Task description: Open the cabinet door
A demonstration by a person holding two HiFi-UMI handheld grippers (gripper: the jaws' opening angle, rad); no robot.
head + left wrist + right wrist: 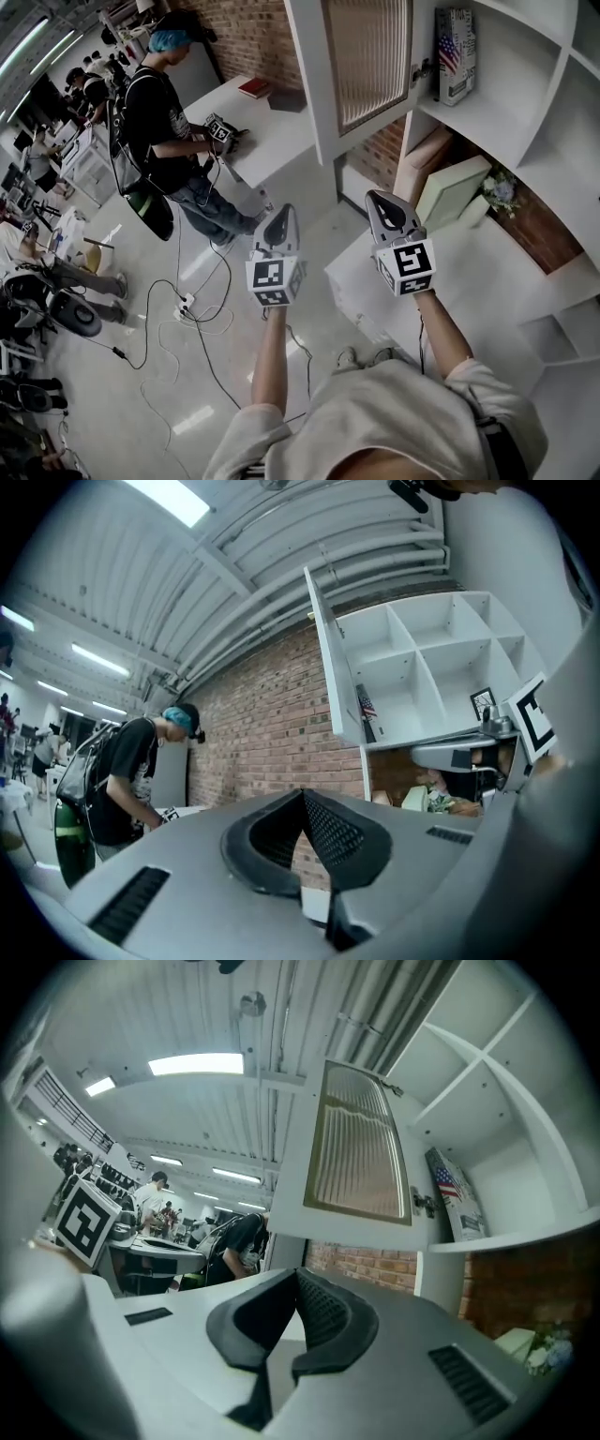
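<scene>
Cabinet door [367, 58] stands swung out above and ahead of the left gripper [280, 217] and right gripper [382, 202], both closed, empty and clear of it, so opening looks finished.

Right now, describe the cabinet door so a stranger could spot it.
Start at the white shelf unit on the brick wall. At its upper left a door stands swung open beside a flag-printed box. It alone has a ribbed panel.

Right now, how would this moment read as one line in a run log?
door: open | left tool: shut, empty | right tool: shut, empty | both tools: below door, not touching it
</scene>
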